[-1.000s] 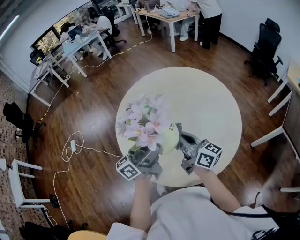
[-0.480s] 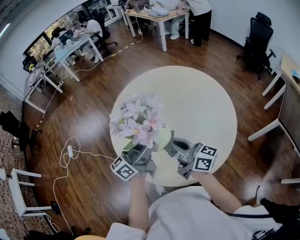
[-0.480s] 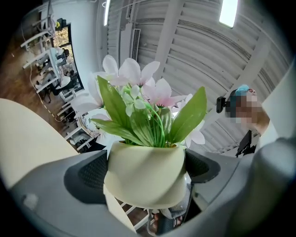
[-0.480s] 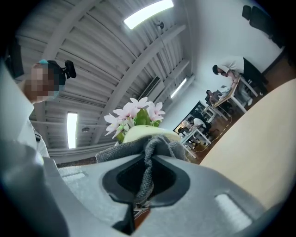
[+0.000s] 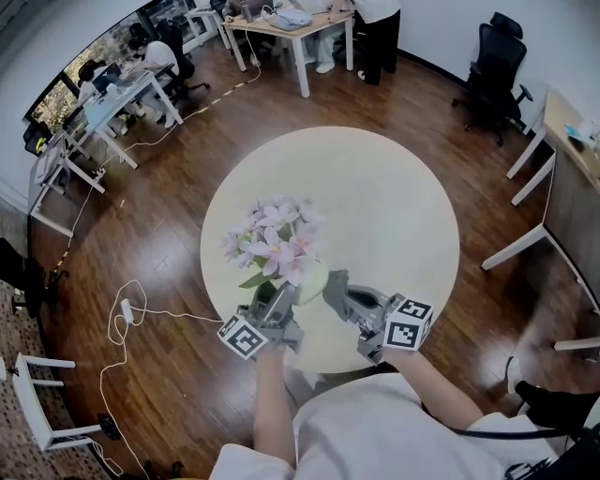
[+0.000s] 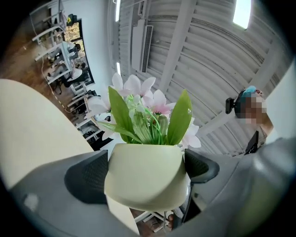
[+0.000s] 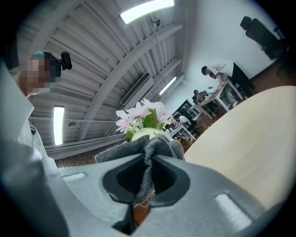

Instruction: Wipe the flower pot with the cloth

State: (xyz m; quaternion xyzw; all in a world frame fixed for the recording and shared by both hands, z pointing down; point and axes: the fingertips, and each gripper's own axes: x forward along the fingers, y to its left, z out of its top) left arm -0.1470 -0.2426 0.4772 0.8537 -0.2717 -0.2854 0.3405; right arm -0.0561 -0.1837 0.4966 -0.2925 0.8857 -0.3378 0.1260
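A pale green flower pot [image 5: 310, 281] with pink flowers [image 5: 277, 246] is at the near edge of the round cream table [image 5: 384, 202]. My left gripper [image 5: 275, 311] is shut on the pot [image 6: 145, 178], one dark pad [image 6: 88, 178] on each side of it, and leaves and blossoms rise above it. My right gripper [image 5: 354, 305] is shut on a grey cloth [image 5: 336, 287], which hangs just right of the pot. In the right gripper view the cloth [image 7: 149, 150] is bunched between the jaws, with the pot [image 7: 144, 133] right behind it.
Dark wooden floor surrounds the table. A white cable and plug strip [image 5: 127, 309] lie on the floor at the left. Office desks [image 5: 112, 94], a black chair [image 5: 487, 61] and people at a far desk [image 5: 309, 19] stand at the back.
Both grippers have sunk toward the table's near edge, the left one carrying the pot with it. The cloth has stayed close beside the pot's right side.
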